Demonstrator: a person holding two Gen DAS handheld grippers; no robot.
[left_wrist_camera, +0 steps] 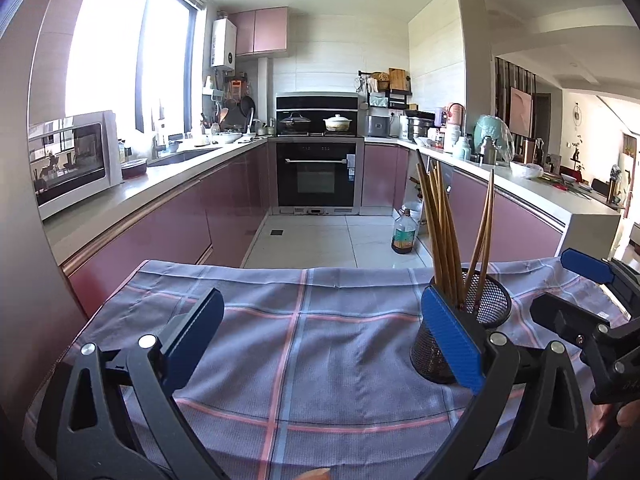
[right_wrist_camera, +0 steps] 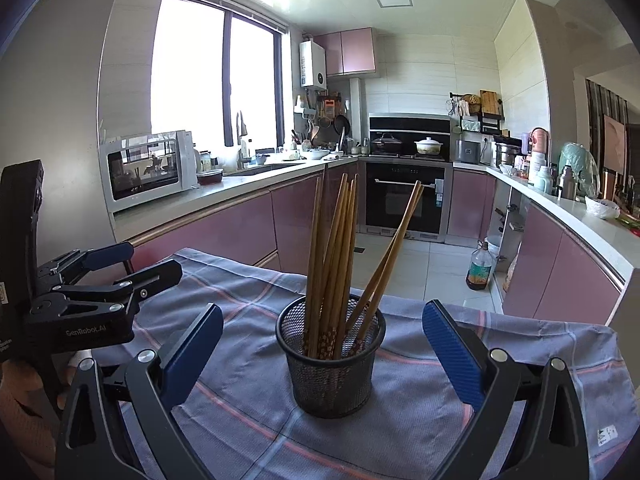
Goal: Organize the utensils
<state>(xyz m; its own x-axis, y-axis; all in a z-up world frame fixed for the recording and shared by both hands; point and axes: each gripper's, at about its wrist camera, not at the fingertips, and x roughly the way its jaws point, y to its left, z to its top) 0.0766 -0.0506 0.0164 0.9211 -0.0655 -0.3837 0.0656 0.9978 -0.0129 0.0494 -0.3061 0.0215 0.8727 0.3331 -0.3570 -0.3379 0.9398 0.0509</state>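
Mesh cup [right_wrist_camera: 331,364] of chopsticks [right_wrist_camera: 332,256] stands untouched between the wide-spread right tool [right_wrist_camera: 322,354].

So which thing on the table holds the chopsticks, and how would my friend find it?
Look at the table covered by the blue checked cloth. Standing upright on it, between the open right gripper's blue pads, is a round black wire-mesh cup. It's the only container there, with brown chopsticks sticking out the top.

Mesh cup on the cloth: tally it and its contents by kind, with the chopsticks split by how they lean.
Mesh cup: 1
Chopsticks leaning right: 2
Chopsticks in the upright bunch: at least 4; they overlap, so the exact count is unclear
Total: at least 7
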